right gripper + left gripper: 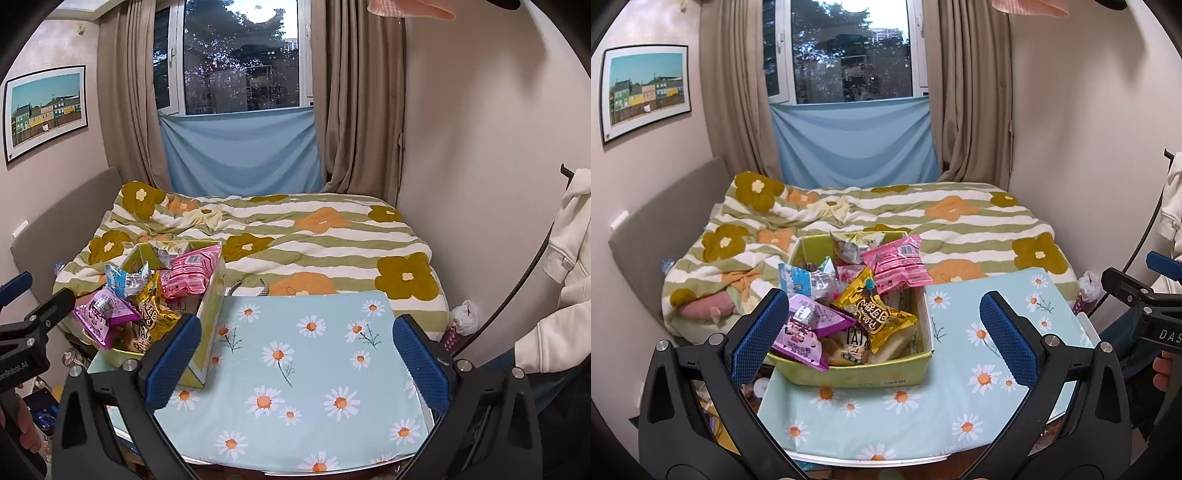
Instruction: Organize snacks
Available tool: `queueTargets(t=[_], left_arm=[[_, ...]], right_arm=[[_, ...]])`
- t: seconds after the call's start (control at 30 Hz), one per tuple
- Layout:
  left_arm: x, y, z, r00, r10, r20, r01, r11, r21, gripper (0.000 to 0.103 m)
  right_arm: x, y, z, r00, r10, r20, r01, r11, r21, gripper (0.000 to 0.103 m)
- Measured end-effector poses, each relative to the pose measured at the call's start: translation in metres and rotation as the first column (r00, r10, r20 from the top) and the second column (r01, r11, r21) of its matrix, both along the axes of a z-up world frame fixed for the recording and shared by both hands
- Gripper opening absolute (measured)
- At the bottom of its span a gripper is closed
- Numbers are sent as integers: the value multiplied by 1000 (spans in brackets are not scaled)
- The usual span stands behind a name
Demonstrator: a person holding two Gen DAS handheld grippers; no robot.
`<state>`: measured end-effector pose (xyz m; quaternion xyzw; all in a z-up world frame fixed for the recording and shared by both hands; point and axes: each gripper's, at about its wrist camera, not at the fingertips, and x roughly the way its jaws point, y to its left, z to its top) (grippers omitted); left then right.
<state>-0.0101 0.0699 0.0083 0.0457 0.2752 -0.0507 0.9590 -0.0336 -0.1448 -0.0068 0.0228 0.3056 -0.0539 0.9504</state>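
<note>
Presently both the left gripper (882, 334) and right gripper (297, 356) stand with jaws wide apart, gripping nothing. Crinkled foil snack packets (871, 314) fill a rectangular cardboard box (857, 374) between the left jaws, on the daisy-print cloth worktop (317, 369).

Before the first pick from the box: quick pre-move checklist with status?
1. Left gripper open, nothing held: ok.
2. Right gripper open, nothing held: ok.
3. Yellow-green cardboard snack box fully on the daisy-print light blue tablecloth: not ok, its left end overhangs the edge.
4. Packets contained: not ok, the purple foil packet and pink striped packet poke over the rim.
5. Bare cloth to the right for sorting: ok.
6. Table steadiness under the cloth: cannot tell.
</note>
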Motion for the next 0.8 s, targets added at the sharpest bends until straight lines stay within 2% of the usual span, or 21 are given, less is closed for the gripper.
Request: queueTargets(t=[0.8], left_arm=[[3,0,1,1000,-8,-11,8,1000,3,103]], right_arm=[[1,-1,0,1000,0,-5,0,1000,4,103]])
